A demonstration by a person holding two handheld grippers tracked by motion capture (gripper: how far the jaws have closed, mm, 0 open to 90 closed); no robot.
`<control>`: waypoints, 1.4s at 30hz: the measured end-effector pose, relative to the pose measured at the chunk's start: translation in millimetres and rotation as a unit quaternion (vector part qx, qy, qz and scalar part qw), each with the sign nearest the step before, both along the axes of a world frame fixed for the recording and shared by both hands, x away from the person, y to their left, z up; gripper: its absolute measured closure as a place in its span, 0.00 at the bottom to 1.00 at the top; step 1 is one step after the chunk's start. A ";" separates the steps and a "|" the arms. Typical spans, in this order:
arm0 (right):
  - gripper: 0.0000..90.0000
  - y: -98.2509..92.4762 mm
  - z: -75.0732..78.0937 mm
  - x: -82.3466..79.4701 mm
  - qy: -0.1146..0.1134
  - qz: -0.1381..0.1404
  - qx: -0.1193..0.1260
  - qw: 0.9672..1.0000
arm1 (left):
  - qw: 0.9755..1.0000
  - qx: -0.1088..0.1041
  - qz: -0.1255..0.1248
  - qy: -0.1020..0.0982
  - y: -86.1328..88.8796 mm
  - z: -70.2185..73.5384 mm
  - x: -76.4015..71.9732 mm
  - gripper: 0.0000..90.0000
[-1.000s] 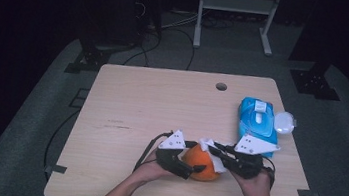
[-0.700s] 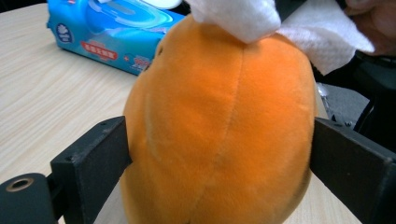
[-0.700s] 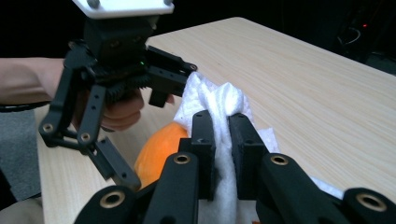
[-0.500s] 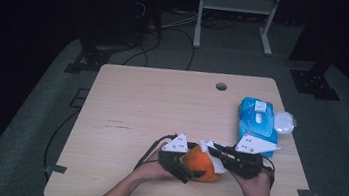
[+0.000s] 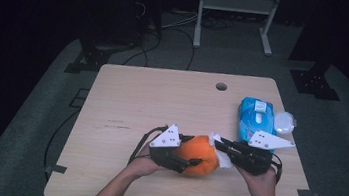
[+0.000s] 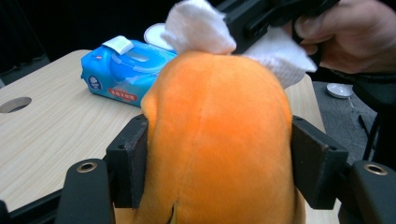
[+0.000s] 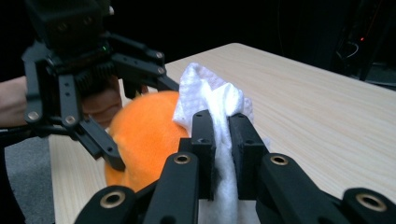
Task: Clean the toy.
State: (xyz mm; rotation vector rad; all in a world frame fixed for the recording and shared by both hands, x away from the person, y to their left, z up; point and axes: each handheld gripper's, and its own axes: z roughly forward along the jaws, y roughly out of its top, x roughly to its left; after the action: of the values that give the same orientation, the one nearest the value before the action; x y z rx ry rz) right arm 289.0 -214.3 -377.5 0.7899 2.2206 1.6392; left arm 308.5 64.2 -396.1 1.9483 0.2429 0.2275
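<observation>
Left gripper (image 5: 190, 161) has its jaws clamped on either flank of the orange plush toy (image 6: 219, 140), pinning it just above the desk (image 5: 162, 96). Right gripper (image 7: 222, 128), directly opposite, is pinched tight on a white wipe (image 7: 210, 93) and presses it onto the toy's top. Looks like the wiping step is underway; next should be a stroke across the plush. Beyond the right gripper, the blue wipes pack (image 5: 255, 119) lies on the desk.
</observation>
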 end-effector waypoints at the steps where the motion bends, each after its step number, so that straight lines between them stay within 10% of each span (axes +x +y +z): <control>1: 0.90 1.0 -2.9 1.7 0.005 0.000 0.000 1.000 | 1.000 0.006 0.001 0.004 0.3 -1.8 0.9 0.34; 6: 0.90 6.0 -21.2 10.7 0.042 0.002 -0.013 0.999 | 0.999 0.045 0.007 0.025 -4.6 -17.6 5.5 0.34; 16: 0.90 27.9 -16.0 1.3 0.025 0.037 -0.019 0.999 | 0.998 0.053 0.006 0.022 -20.6 -25.8 1.6 0.28; 34: 0.90 1.8 -31.4 15.7 0.055 -0.006 -0.020 0.998 | 0.999 -0.005 -0.020 0.047 6.6 -30.6 18.2 0.13; 42: 0.90 -7.3 -35.2 19.5 0.067 -0.014 -0.010 0.998 | 0.998 0.004 -0.027 0.065 9.9 -45.9 25.9 0.10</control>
State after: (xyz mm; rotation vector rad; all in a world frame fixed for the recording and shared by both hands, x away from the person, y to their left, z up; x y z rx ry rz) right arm 308.6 -221.5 -412.7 0.9467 2.3007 1.5920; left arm 334.3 74.2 -442.0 1.9768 0.2750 0.0668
